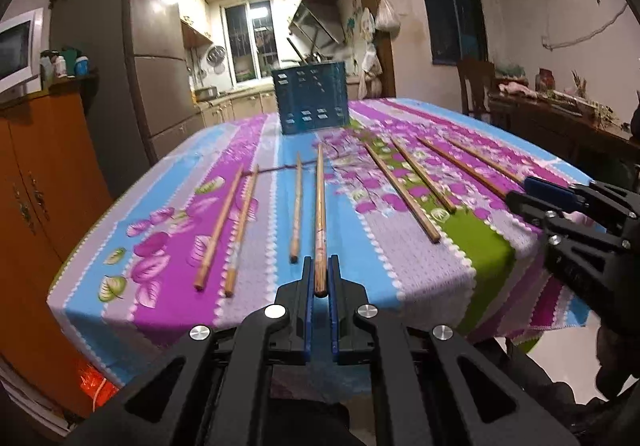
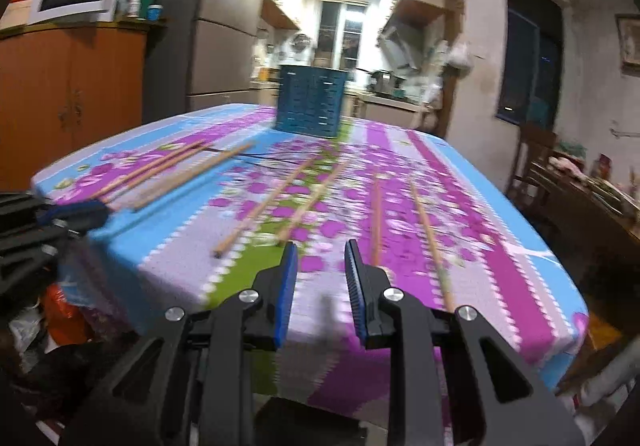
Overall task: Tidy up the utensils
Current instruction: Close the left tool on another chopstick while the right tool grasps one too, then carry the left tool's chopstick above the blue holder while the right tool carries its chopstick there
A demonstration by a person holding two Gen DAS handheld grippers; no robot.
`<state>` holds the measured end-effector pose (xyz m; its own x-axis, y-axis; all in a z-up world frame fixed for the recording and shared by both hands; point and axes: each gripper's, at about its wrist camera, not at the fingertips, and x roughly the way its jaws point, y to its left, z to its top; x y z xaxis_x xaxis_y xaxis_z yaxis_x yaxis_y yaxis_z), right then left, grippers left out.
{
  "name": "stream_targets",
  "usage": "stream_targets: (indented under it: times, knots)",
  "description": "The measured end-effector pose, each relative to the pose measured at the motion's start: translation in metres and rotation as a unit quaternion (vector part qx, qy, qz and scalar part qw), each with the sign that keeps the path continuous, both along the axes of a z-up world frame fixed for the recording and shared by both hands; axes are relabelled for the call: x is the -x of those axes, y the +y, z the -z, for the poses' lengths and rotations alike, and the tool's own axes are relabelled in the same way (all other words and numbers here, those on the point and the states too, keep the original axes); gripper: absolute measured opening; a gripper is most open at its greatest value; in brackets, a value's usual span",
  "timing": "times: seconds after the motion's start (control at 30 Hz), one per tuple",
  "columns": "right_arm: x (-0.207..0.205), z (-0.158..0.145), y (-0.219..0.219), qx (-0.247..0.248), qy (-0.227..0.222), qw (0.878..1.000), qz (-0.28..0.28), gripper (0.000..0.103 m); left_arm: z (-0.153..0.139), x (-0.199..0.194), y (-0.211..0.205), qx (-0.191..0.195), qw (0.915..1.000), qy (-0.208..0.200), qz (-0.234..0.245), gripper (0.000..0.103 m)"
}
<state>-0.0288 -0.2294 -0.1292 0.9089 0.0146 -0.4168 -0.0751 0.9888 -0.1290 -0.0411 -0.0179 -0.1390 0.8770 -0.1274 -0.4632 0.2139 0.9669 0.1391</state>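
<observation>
At the near edge of the table, the left gripper pinches the near end of one chopstick between its blue pads, the stick pointing straight ahead toward the blue basket at the far side, presumably its destination. Seven other chopsticks lie spread on the flowered cloth, within reach of either hand. Both grippers tilt slightly downward over the table edge. The right gripper hovers half spread and empty, between two chopsticks.
</observation>
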Motion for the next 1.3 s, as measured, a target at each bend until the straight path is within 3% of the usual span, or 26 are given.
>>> stream_targets:
  times: [0.13,0.4,0.47,0.77,1.03,1.3]
  knots:
    - [-0.011,0.006,-0.018,-0.005,0.018,0.999,0.034,0.023,-0.005,0.005,0.005,-0.001,0.9997,-0.024,-0.01,0.008]
    - [-0.016,0.02,-0.021,-0.023,0.022,0.999,0.03,0.019,-0.006,0.002,0.003,-0.006,0.9996,-0.025,-0.008,0.008]
    - [-0.017,0.022,-0.022,-0.036,0.015,0.999,0.029,0.011,-0.005,0.002,0.004,-0.008,0.9997,-0.024,-0.009,0.008]
    - [-0.012,0.025,-0.036,-0.124,0.0,0.991,0.042,0.005,-0.001,-0.001,0.005,-0.014,0.9997,-0.018,0.0,0.008]
    - [-0.003,0.006,-0.036,-0.087,-0.021,0.995,0.05,0.005,-0.005,0.002,0.006,-0.021,0.9992,-0.031,0.013,0.008]
    - [0.004,-0.039,-0.031,-0.022,-0.073,0.997,0.03,0.005,-0.038,0.004,0.013,-0.021,0.9973,-0.06,0.037,0.008]
